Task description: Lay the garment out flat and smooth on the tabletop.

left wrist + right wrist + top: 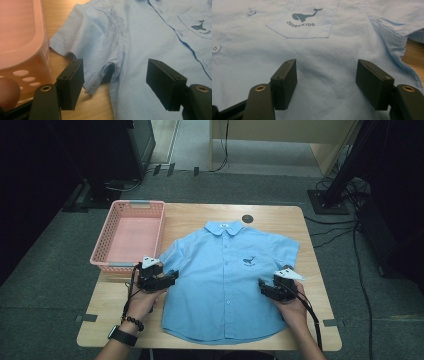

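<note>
My left claw (115,83) stands apart over the shirt (225,280) armpit; my right claw (325,83), also apart, reveals pocket lettering.

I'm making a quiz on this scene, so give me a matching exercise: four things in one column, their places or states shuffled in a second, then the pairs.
Things:
1. shirt
2. basket
3. left gripper
4. whale print

Places or states:
A. on the chest pocket
B. spread flat, buttoned, mid-table
C. jaws open at the sleeve's underarm
D. pink, at the table's far left corner

Pairs: 1-B, 2-D, 3-C, 4-A
</note>
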